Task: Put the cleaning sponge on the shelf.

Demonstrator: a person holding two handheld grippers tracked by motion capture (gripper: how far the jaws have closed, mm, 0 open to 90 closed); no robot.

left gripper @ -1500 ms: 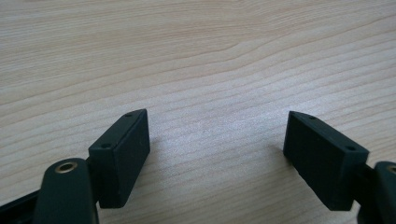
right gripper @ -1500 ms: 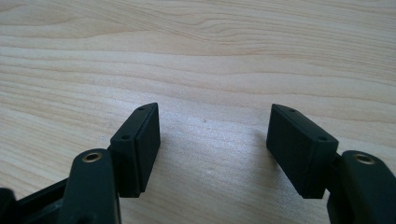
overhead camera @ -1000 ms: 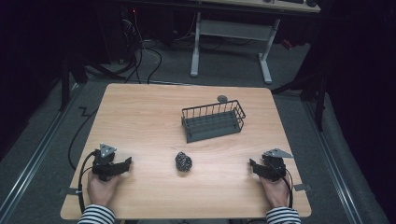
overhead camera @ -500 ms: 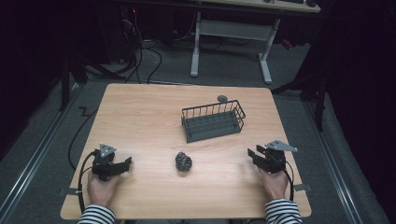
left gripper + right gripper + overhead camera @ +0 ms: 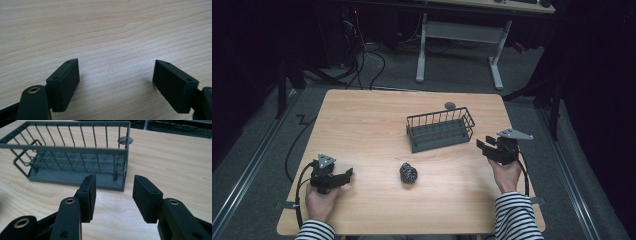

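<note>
Left gripper [image 5: 346, 174] near-left of basket [image 5: 440, 130], jaws spread, empty. Scrubber [image 5: 408, 172] just before basket, untouched. Right gripper [image 5: 481, 146] right of basket, jaws just narrowed, half apart, empty. Risk: clipping basket wires, shoving it.

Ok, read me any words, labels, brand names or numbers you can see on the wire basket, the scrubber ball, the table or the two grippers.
None can be read.
Wire basket: bare grey wire, no label.
Scrubber ball: no tag.
Table: plain wood grain.
Left gripper and right gripper: plain black jaws with screw holes, no markings.
</note>
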